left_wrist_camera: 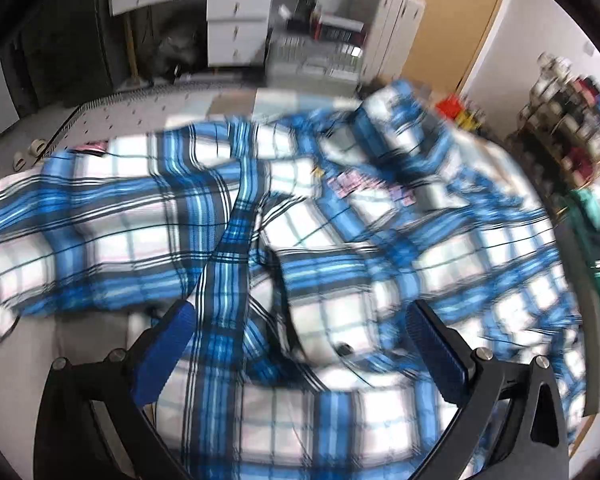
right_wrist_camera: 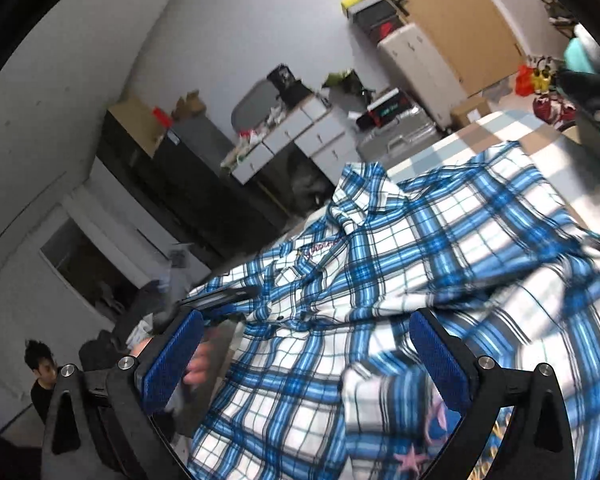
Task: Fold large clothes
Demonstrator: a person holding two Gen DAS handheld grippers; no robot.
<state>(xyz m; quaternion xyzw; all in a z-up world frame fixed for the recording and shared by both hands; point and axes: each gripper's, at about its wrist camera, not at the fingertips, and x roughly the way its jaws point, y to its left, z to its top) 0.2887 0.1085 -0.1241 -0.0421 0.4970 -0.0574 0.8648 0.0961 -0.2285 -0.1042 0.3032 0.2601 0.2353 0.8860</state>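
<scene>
Left tongs [left_wrist_camera: 300, 344]: wide open, blue pads apart, gripping nothing; a loose strip of the shirt [left_wrist_camera: 340, 240] (the front edge, I judge) runs up between the pads without being pinched.
Shirt, where it lies: spread rumpled over the worktop [left_wrist_camera: 20, 380], directly ahead of and under both tongs; its blue-and-white check fills most of each view.
Shirt, long axis: in the left wrist view it stretches left to right across the frame, one sleeve [left_wrist_camera: 60, 220] trailing to the left; the collar [right_wrist_camera: 360, 196] sits at the far end in the right wrist view.
Right tongs [right_wrist_camera: 306, 354]: also wide open, holding nothing; cloth lies below the gap, with a folded-over corner just beside the right pad.
Nearer tongs: both hover close over the near hem; I cannot tell which is closer (the left view is blurred).
Edges: bare worktop shows at the left near corner, beside the sleeve.
Room to move: open worktop [right_wrist_camera: 520, 128] lies beyond the collar; cluttered cabinets [left_wrist_camera: 236, 16] stand well apart behind.
Next move, as a judgement: pinch the near cloth, then spread it flat before folding.
</scene>
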